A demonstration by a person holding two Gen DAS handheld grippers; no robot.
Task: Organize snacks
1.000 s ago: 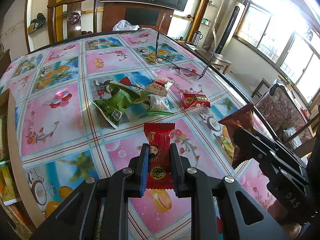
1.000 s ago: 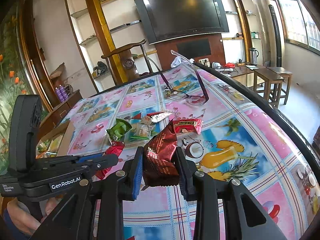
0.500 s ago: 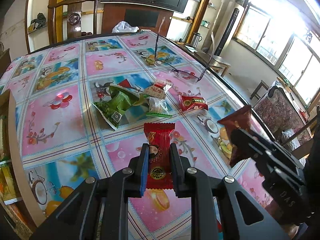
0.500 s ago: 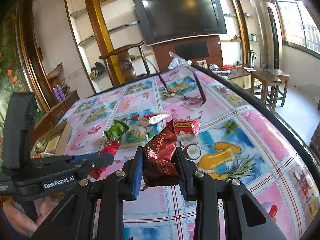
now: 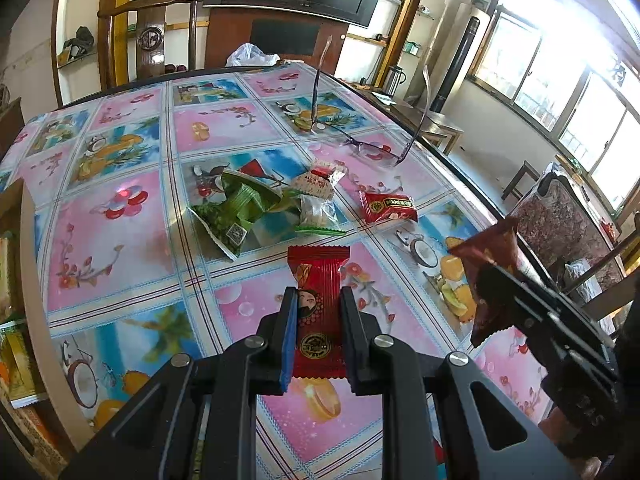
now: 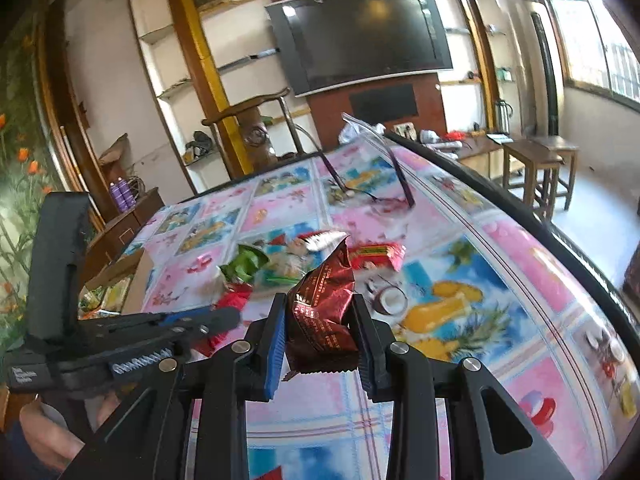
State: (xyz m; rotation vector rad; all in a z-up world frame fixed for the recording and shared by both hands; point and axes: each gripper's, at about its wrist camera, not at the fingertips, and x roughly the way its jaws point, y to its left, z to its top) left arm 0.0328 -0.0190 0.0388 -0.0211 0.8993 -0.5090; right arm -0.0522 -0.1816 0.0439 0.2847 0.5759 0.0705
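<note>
The left tool (image 5: 318, 322) was held low over the near part of the tabletop (image 5: 120, 216), pointing toward the far side, and its two fingers were clamped on a bright red snack packet (image 5: 319, 284). The packet stood out forward between the fingers, with its far end above a pink square of the patterned cloth. The right tool (image 6: 320, 338) was raised a little higher on the right side, and its fingers were pressed on a dark red snack packet (image 6: 324, 312), which was crumpled and pointed upward. In the left wrist view this tool (image 5: 532, 312) appeared at the right edge with the same dark packet (image 5: 490, 256) in it, well apart from the left one. Farther on the tabletop lay a small group of loose snacks: a green packet (image 5: 236, 210), a clear packet (image 5: 318, 212) touching it, a white and red packet (image 5: 318, 182) behind them, and a small red packet (image 5: 388, 208) to the right. A pair of glasses (image 5: 372, 146) lay beyond them with the arms standing up. At the left edge of the tabletop was a cardboard box (image 5: 28, 280) with some packets inside.
</note>
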